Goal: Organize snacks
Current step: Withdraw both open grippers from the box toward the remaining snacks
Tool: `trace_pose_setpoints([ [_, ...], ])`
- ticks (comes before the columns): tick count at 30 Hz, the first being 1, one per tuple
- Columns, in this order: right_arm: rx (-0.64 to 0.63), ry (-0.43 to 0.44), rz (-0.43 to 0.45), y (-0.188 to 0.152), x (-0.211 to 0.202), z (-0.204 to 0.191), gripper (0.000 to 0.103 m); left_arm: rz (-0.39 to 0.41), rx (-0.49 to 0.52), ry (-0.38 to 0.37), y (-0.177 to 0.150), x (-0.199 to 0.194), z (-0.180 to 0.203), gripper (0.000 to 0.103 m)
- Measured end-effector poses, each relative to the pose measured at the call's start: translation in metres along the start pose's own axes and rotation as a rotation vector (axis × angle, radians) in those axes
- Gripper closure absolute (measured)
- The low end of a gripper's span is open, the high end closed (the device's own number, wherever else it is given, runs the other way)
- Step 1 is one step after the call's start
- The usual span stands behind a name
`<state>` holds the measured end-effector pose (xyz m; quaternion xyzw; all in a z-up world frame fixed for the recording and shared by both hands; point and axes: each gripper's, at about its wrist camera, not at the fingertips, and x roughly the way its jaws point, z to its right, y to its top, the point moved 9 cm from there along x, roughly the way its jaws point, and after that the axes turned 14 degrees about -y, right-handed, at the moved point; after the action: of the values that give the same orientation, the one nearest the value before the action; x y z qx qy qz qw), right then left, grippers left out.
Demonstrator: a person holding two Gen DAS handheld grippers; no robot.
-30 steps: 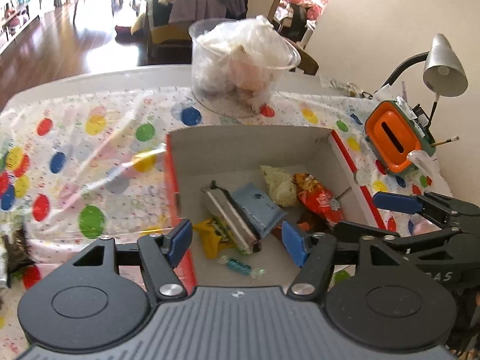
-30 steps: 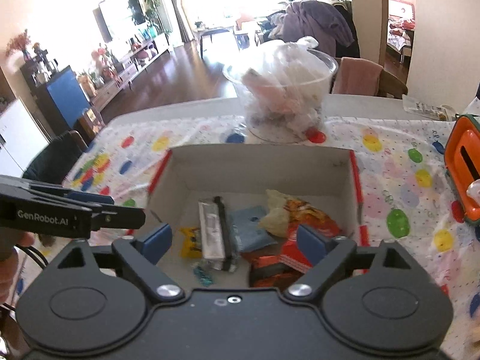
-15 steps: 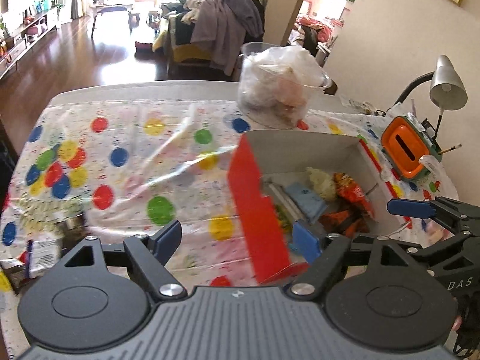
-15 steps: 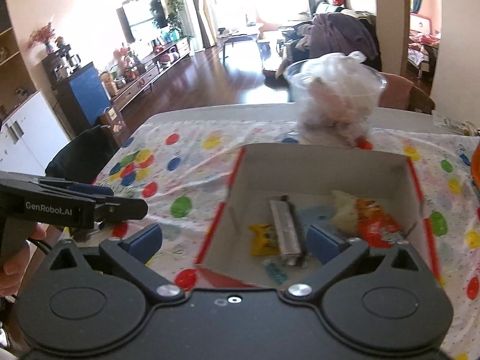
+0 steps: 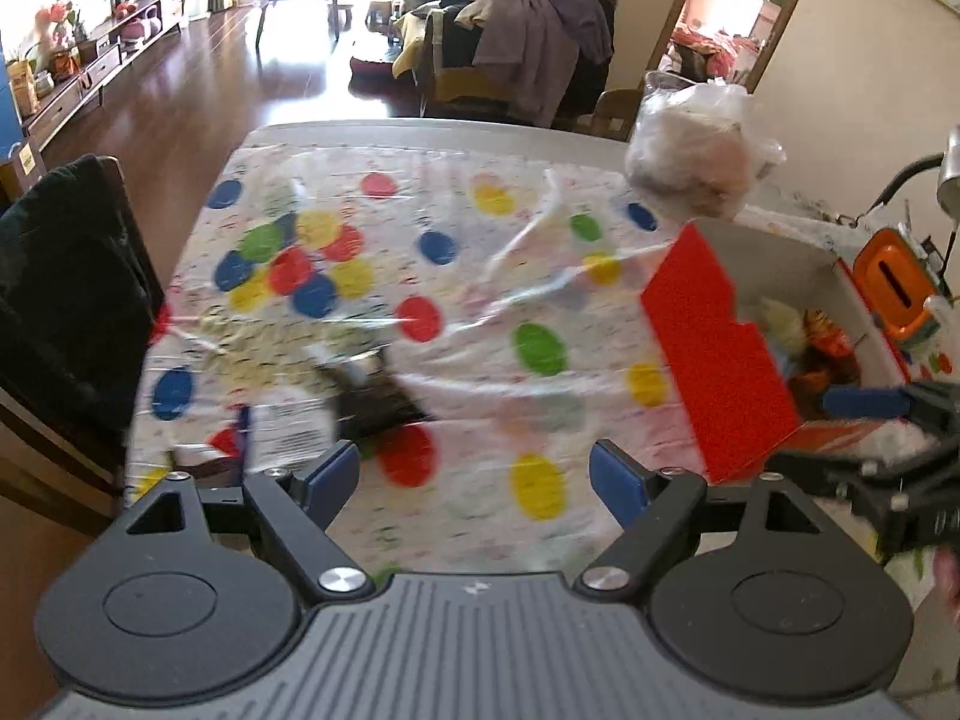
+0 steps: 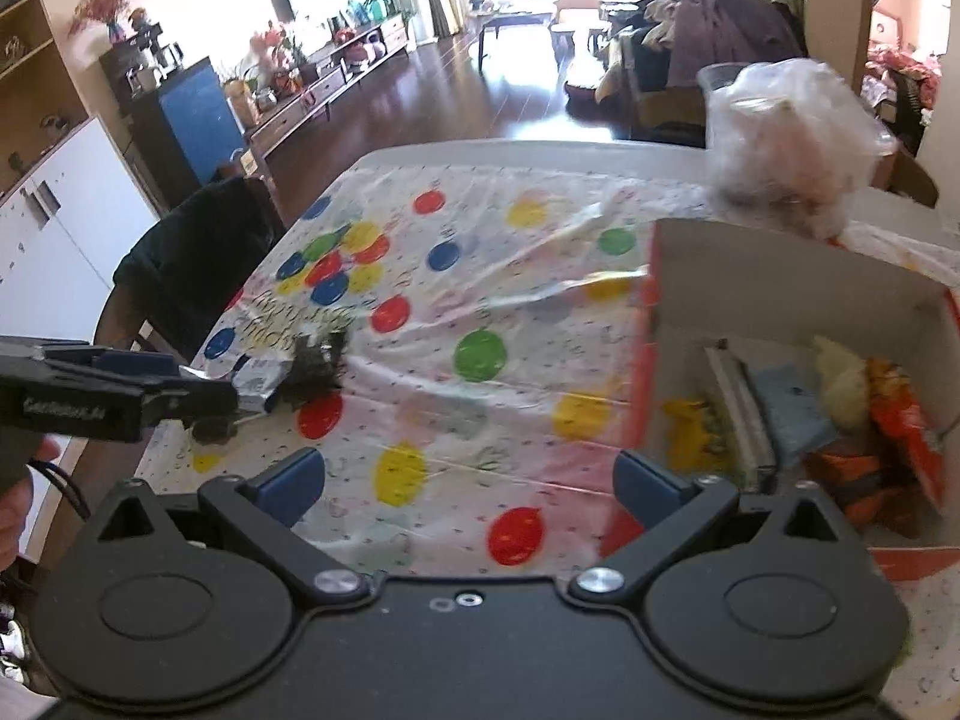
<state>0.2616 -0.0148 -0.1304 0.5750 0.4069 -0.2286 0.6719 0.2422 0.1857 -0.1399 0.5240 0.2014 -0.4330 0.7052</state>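
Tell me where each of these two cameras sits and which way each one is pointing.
Left wrist: on the left tongs, angled down at the dotted tablecloth and loose packets; own jaws opening, empty; right tongs' tip at right.
Right wrist: on the right tongs, angled down at cloth and red box; own jaws open, empty; left tongs and a hand at left.
Shared: tablecloth, packets, box, plastic tub.

One red box (image 6: 798, 300); two loose snack packets (image 5: 336, 402) on cloth; one clear tub (image 6: 780, 132); two grippers (image 5: 474, 477).
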Motion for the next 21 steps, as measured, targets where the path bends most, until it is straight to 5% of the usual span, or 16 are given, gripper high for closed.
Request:
trace_pose_setpoints([
  [21,-0.148,-0.023,-0.116,0.038,0.101,-0.121,0.007,-0.084,0.052,0.022,-0.023,-0.010,-0.141,0.019],
])
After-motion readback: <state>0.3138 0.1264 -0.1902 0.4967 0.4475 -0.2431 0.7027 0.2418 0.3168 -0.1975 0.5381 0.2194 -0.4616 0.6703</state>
